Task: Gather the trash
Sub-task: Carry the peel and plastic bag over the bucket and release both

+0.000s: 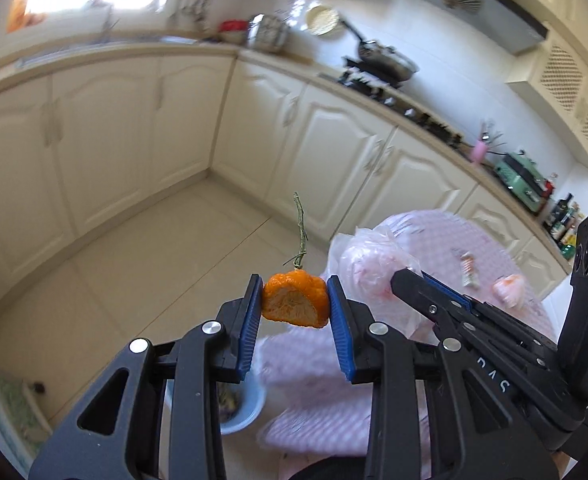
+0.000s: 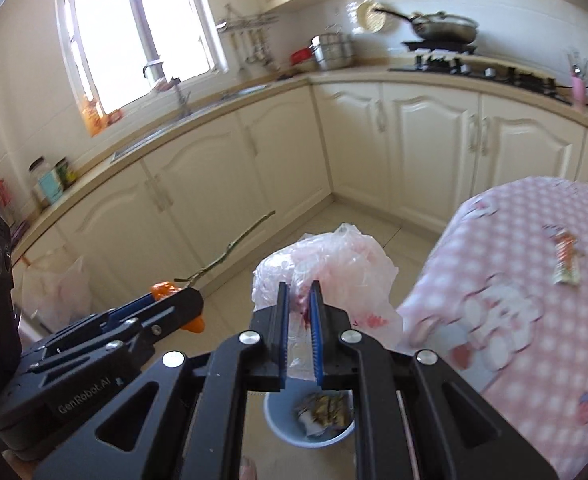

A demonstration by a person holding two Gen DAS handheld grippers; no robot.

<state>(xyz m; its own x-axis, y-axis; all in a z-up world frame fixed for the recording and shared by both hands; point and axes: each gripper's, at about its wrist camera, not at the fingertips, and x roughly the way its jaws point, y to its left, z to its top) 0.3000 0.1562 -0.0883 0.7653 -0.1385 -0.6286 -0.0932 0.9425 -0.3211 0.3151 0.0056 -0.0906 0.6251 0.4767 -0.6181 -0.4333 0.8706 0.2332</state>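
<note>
The left gripper [image 1: 295, 312] is clamped on an orange peel [image 1: 296, 300] whose stem points up and away from the pads, and the right gripper [image 2: 298, 320] is pinched nearly closed on a crumpled plastic bag [image 2: 334, 268]. Both loads hang off the table [image 2: 534, 320], with the blue bin [image 2: 294, 436] on the floor directly beneath the right jaws. The bag looks nearer the drop, the peel a little off to its left; a wrapper [image 2: 566, 258] lies on the table.
</note>
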